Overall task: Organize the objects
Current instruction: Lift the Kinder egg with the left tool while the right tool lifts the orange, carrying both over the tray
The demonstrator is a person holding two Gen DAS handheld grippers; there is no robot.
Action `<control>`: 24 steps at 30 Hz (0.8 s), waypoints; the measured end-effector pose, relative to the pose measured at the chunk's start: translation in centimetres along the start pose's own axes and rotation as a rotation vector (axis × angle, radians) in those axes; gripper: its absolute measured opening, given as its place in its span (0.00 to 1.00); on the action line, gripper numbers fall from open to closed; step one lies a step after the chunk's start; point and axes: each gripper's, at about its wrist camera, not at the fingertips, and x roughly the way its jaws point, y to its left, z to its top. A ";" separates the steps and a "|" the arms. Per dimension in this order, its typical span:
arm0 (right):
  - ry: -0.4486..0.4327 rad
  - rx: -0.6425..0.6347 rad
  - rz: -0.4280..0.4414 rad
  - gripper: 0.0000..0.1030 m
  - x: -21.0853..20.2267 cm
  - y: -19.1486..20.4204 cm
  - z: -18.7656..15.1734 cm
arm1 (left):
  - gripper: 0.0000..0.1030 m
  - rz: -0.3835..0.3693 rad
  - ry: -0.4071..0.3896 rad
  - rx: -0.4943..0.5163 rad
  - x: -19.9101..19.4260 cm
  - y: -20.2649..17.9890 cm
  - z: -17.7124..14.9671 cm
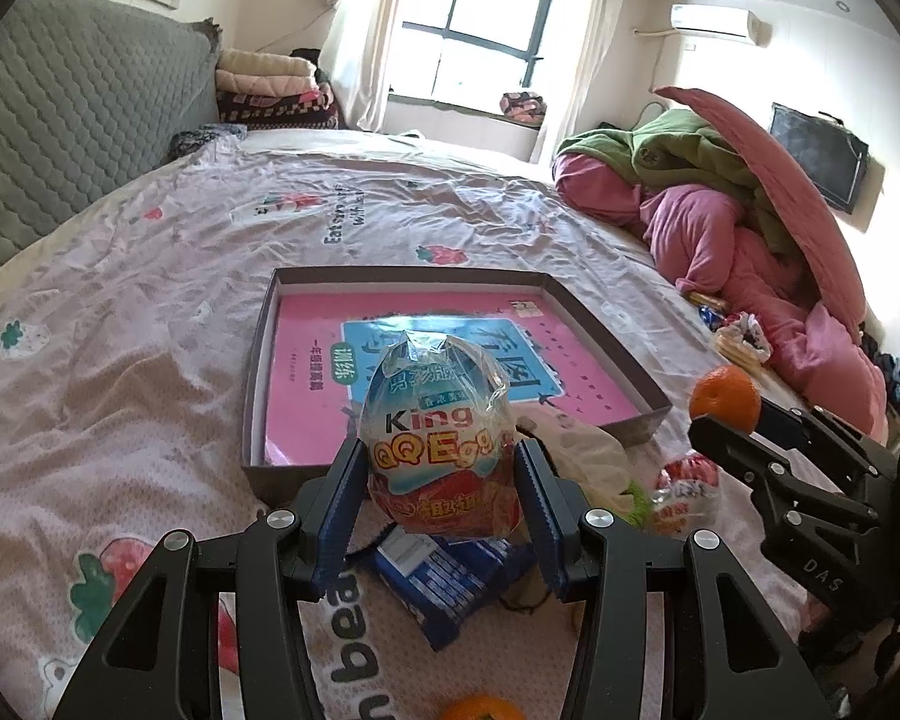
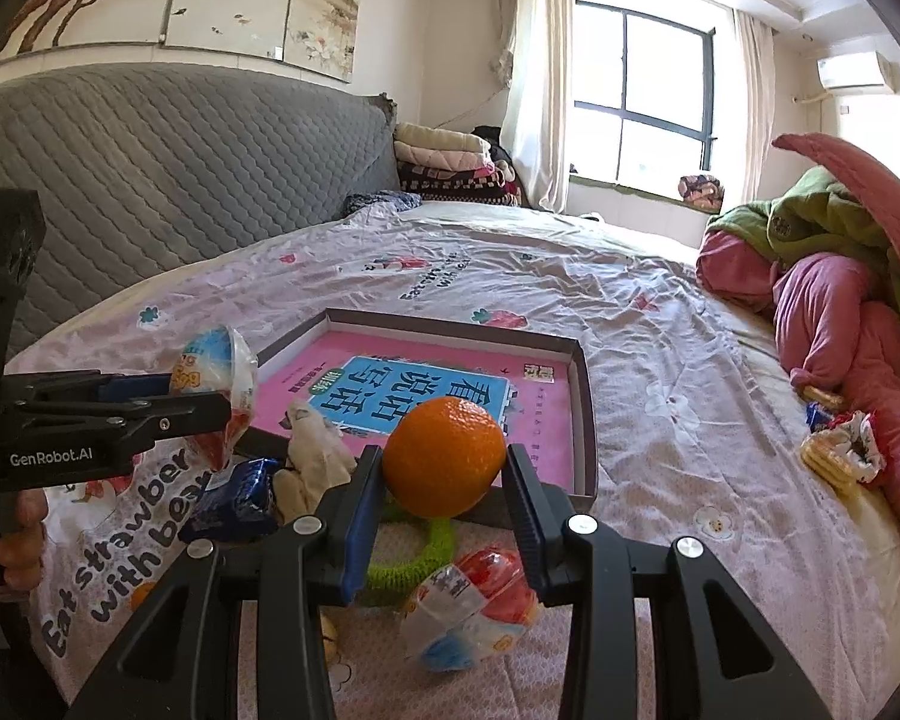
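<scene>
On my left, the left claw (image 1: 441, 483) is partly open and clamped on a wrapped King QQ Egg toy (image 1: 438, 438), pads pressed against both its sides, holding it above the bed just short of the near edge of the shallow brown box (image 1: 606, 324). A pink picture book (image 1: 450, 330) lies flat inside that box. Under the egg I see a blue snack packet (image 1: 450, 582) on the strawberry-print bedsheet (image 1: 150, 276), with a pale cloth bag (image 1: 588, 456) just beside it.

Moving right, the right claw (image 2: 444, 471) is closed a little narrower on an orange (image 2: 444, 456), gripping it by its sides, raised just before the box's near wall. Below it lie a green knitted ring (image 2: 414, 564) and a second wrapped egg toy (image 2: 474, 606) on the sheet. Another orange (image 1: 480, 708) peeks in at the bottom of the left wrist view. Far right, a heap of pink and green bedding (image 2: 834, 276) sits on the bed, well apart from the box.
</scene>
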 end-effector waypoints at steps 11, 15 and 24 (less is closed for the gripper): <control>0.000 -0.011 -0.006 0.39 1.5 -1.1 1.8 | 0.50 0.009 -0.005 -0.010 1.2 1.5 1.6; 0.002 -0.011 -0.012 0.39 2.2 -1.6 2.1 | 0.50 0.015 -0.001 -0.016 1.8 2.0 2.1; 0.023 -0.019 -0.023 0.39 3.6 -2.7 2.6 | 0.50 0.025 0.022 -0.025 3.6 2.9 2.5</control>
